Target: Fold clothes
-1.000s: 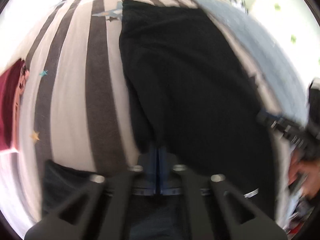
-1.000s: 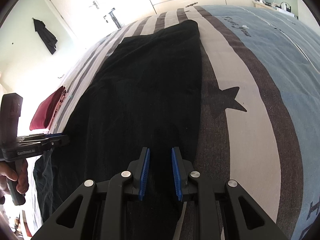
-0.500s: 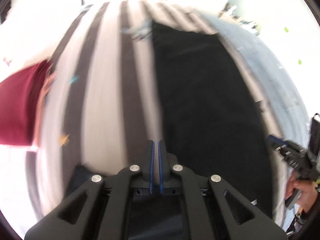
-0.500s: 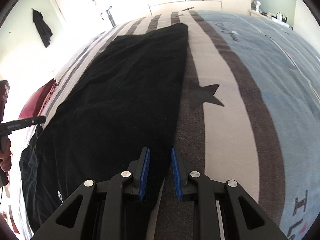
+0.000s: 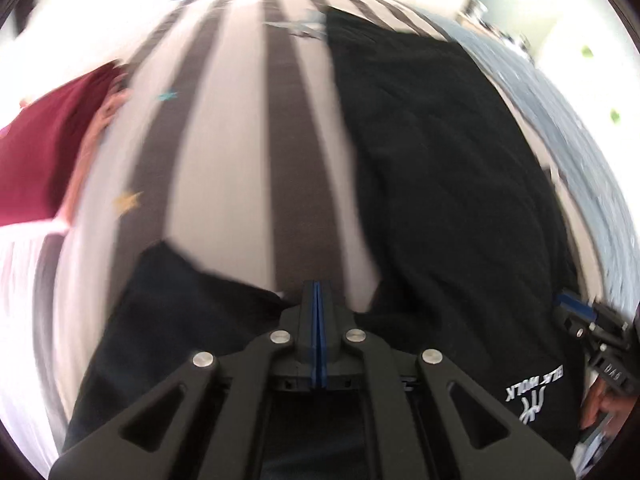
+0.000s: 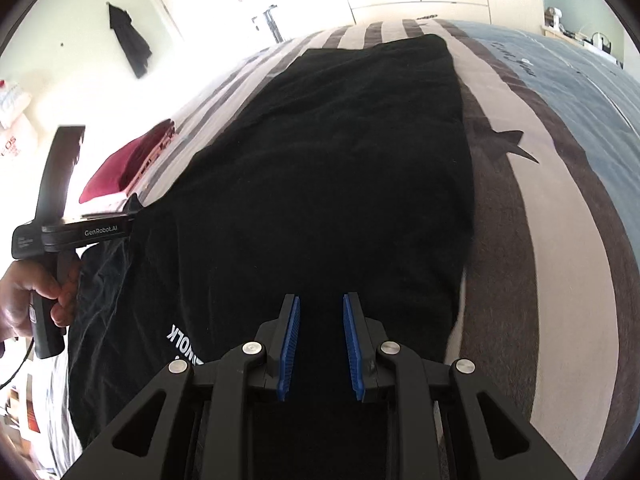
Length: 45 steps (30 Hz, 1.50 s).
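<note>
Both claws hang over a bed (image 6: 560, 248) with a striped cover. Left claw (image 5: 317, 292), at the lower middle of the left wrist view, has its blue pads pressed flat together with nothing seen between them; its tips sit over a pale and grey stripe, between two dark parts of the black garment (image 5: 440, 168). Right claw (image 6: 319, 320), at the lower middle of the right wrist view, stands narrowly parted with a clear gap between its blue pads and no cloth pinched in it, hovering over the near end of the garment.

That black garment lies long and flat up the middle of the bed, reaching toward the upper centre of the right wrist view, with white lettering near its lower left corner. A dark red folded item (image 6: 120, 168) rests at the left edge of the bed. At the far left of that view, a hand (image 6: 36, 296) grips the handle of the left claw beside the garment's edge.
</note>
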{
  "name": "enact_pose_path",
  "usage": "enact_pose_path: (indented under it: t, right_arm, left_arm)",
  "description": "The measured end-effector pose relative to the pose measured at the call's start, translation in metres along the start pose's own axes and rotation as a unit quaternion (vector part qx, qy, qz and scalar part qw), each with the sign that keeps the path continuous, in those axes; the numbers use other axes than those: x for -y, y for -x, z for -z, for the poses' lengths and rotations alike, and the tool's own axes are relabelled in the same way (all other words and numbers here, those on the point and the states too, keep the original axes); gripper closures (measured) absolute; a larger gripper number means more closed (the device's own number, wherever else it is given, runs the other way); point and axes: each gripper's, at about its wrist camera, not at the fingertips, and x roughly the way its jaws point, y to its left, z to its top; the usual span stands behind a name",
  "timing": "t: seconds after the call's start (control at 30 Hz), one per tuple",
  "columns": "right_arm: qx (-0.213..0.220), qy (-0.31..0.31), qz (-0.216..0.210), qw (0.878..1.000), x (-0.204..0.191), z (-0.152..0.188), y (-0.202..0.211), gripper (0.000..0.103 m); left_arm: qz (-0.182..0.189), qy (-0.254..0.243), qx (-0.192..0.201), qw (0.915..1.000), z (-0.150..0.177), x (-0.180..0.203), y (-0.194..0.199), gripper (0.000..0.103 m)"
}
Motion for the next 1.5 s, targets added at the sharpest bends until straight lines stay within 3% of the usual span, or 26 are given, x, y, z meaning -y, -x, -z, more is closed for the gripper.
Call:
enact_pose_path:
  t: [0.07,0.2,0.33,0.43,0.63,0.7,0.8,0.87,1.0,1.2,1.3,1.43,1.5]
  right_arm:
    - [0.003,-0.007,0.004,1.0,0.003,0.002,0.006,0.083]
    - [0.018,-0.005,0.003,1.0,-0.002,0.003,0.023,0.083]
    - [0.013,0.018,-0.015,1.0,-0.016,0.01,0.024,0.083]
    - [-0.009,0.037,-0.008,0.999,-0.019,0.026,0.012,0.082]
    - [0.001,0.041,-0.012,0.999,-0.004,0.045,0.021,0.082]
    - [-0.006,0.044,-0.013,0.999,-0.001,0.044,0.023,0.082]
    - [-0.019,0.035,-0.01,0.999,0.005,0.039,0.028,0.083]
    - [-0.012,0.014,-0.003,1.0,0.016,0.028,0.033,0.083]
    - [0.003,-0.028,0.012,1.0,0.041,0.004,0.039,0.078]
    - [0.037,-0.07,0.032,0.996,0.078,-0.057,0.004,0.076]
    - [0.053,-0.054,0.04,0.996,0.086,-0.101,-0.023,0.073]
    - [0.063,-0.044,0.079,0.994,0.101,-0.16,-0.064,0.069]
    - [0.066,-0.073,0.079,0.992,0.118,-0.188,-0.08,0.063]
  left_arm:
    - [0.0,0.006,0.014,0.9999,0.001,0.0,0.014,0.102]
    - [0.054,-0.034,0.035,0.9973,0.002,0.04,0.033,0.102]
    - [0.033,-0.07,0.004,0.997,-0.004,0.075,-0.006,0.102]
    - [0.023,-0.05,-0.012,0.9984,0.006,0.055,-0.023,0.102]
    - [0.025,-0.026,-0.008,0.9993,0.026,0.052,-0.01,0.101]
    - [0.012,-0.014,-0.01,0.9998,0.027,0.026,-0.016,0.101]
    - [-0.007,0.014,0.008,0.9998,0.023,0.0,0.008,0.101]
    - [-0.004,0.016,0.031,0.9994,0.008,0.0,0.017,0.101]
    - [0.019,0.001,0.035,0.9992,-0.019,0.01,0.008,0.097]
    - [0.042,-0.022,0.063,0.9969,-0.057,0.019,-0.022,0.096]
    - [0.044,-0.009,0.064,0.997,-0.103,0.016,-0.058,0.096]
    - [0.009,-0.01,0.073,0.9973,-0.171,0.019,-0.118,0.096]
    - [0.006,0.002,0.071,0.9975,-0.198,0.012,-0.134,0.096]
